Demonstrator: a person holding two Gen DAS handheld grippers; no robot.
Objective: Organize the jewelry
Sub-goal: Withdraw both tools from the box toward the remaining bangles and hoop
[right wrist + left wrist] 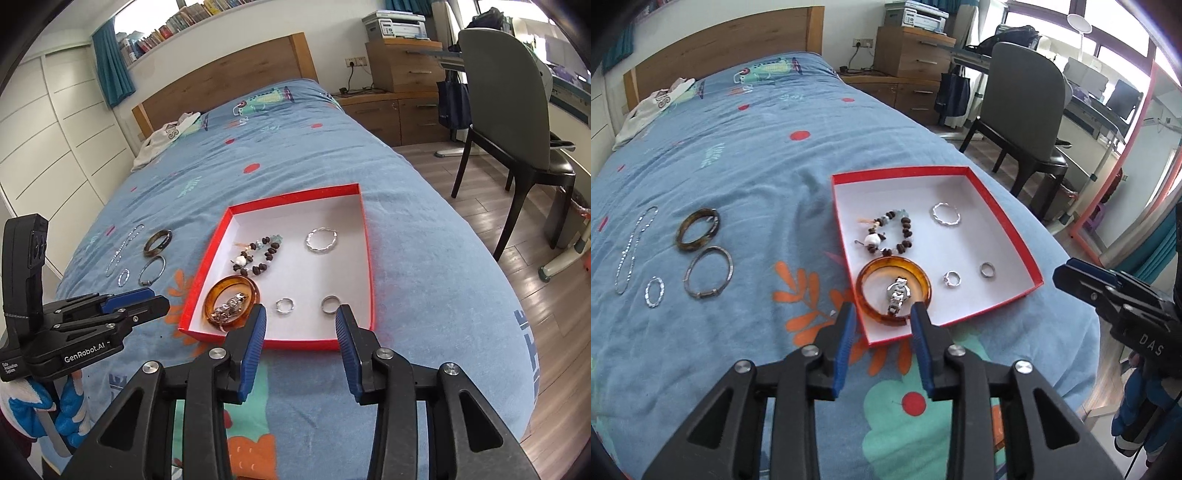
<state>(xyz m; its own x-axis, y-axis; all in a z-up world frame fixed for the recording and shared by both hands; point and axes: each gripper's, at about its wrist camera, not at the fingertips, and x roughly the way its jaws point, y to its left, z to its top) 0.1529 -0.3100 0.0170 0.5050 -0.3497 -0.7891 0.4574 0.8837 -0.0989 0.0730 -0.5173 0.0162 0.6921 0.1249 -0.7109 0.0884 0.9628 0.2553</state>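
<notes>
While four pieces lie loose on the bed [746, 155], the red box [1004, 221] holds an amber bangle [871, 273], a watch [897, 291] inside it and smaller rings. Left gripper [882, 314] and right gripper [300, 317] hover with jaws apart, empty. Judged mid-task: next, the left should reach the dark bangle [698, 229].

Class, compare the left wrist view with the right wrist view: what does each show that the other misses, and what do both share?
Only the left wrist view: the mirror with an orange frame at the right, and the right gripper seen from its side.
Only the right wrist view: the bookshelf, the white wardrobe, and the left gripper seen from its side.
Both: the red tray holding the amber bangle, the beaded bracelet and rings, with more bangles and a chain lying on the blue bedspread.
</notes>
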